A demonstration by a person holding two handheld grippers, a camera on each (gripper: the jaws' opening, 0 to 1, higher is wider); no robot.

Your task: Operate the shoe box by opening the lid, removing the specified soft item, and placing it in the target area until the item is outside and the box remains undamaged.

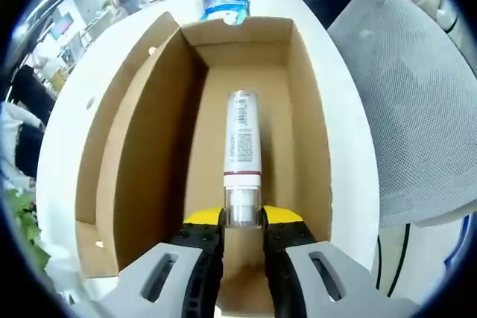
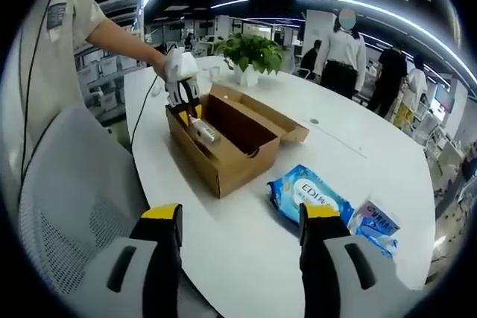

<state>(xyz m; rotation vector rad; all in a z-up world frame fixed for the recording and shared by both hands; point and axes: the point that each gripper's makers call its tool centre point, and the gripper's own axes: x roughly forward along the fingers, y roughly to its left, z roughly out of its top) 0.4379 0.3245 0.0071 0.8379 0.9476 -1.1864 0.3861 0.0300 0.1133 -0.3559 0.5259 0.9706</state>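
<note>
An open cardboard shoe box [image 1: 305, 139] lies on the white table, its lid [image 1: 123, 139] folded out to the left. Inside lies a white tube [image 1: 242, 139] with a maroon band and a clear cap. My left gripper [image 1: 243, 217] reaches into the near end of the box, its yellow-tipped jaws shut on the clear cap. In the right gripper view the same box [image 2: 223, 158] sits further off, with the left gripper [image 2: 182, 91] dipping into its far end in a person's hand. My right gripper [image 2: 240, 217] hovers open over the table edge, holding nothing.
A blue wipes pack [image 2: 309, 195] and a smaller blue packet [image 2: 375, 223] lie on the table [image 2: 350, 139] beside the box; a blue packet [image 1: 226, 4] shows beyond the box's far end. A grey mesh chair [image 2: 74, 184] stands at the table edge. A potted plant [image 2: 250, 53] and several people stand behind.
</note>
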